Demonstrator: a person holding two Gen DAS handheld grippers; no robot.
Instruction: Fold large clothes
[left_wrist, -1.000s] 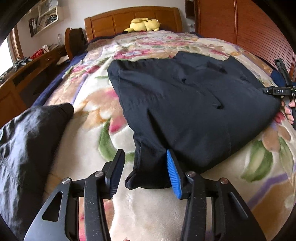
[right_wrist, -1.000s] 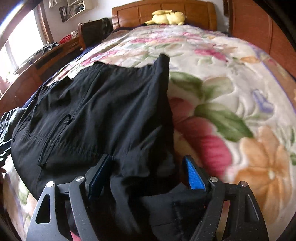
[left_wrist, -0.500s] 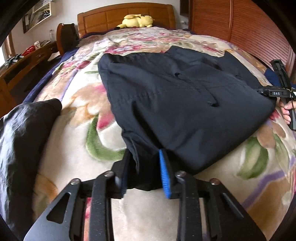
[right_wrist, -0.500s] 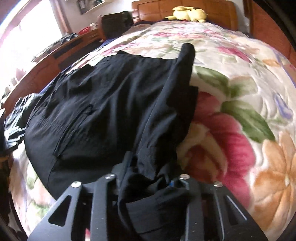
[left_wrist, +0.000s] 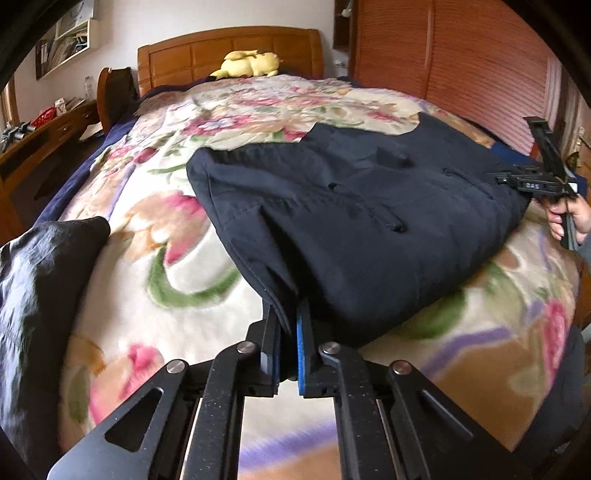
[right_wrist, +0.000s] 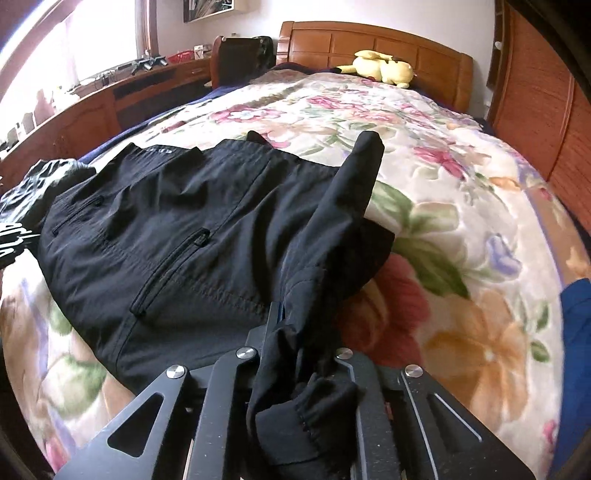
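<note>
A dark navy garment (left_wrist: 351, 206) with zip pockets lies spread on the floral bedspread (left_wrist: 177, 266). My left gripper (left_wrist: 288, 332) is shut on its near left corner, which is raised a little off the bed. In the right wrist view the same garment (right_wrist: 177, 229) fills the left half, with a sleeve-like strip pulled up towards the camera. My right gripper (right_wrist: 295, 332) has that bunched fabric between its fingers and its jaws are closing on it, with the cloth hiding the pads. The right gripper's black frame (left_wrist: 532, 181) and a hand show at the garment's far right corner.
Another crumpled dark garment (left_wrist: 40, 277) lies at the bed's left edge. A yellow plush toy (left_wrist: 251, 64) rests by the wooden headboard (left_wrist: 229, 44). A wooden desk (left_wrist: 37, 144) runs along the left, louvred wooden doors (left_wrist: 480, 74) along the right. Blue cloth (right_wrist: 576, 350) hangs at the bed's right edge.
Both grippers have gone from open around the garment's near corners to shut on them. Both have risen and drawn the fabric up off the bedspread.
</note>
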